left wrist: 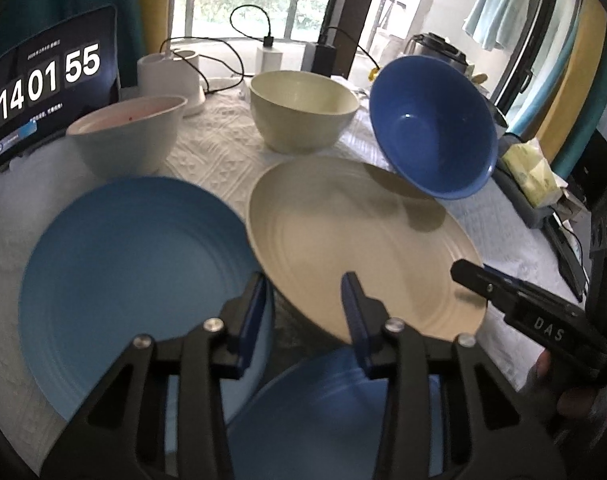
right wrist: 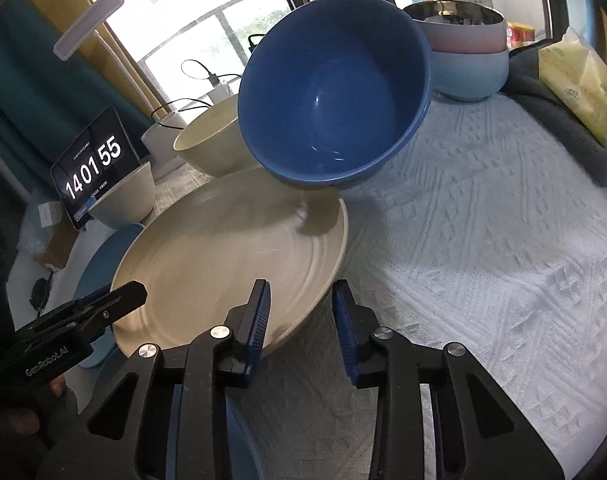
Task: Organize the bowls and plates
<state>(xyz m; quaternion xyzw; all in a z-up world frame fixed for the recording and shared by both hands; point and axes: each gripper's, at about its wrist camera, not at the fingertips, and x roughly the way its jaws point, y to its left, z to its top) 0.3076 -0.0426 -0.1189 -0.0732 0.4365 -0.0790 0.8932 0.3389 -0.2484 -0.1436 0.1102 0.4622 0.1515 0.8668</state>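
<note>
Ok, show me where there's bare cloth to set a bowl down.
The widest bare stretch of tablecloth lies right of the cream plate, running back toward the tissue pack and the stacked containers. A narrow strip runs between the pinkish bowl and cream bowl. The near left is crowded with blue plates.

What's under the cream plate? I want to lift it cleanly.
A blue plate pokes out from under the near edge of the cream plate. How far it reaches beneath, and whether anything else lies there, is hidden.
</note>
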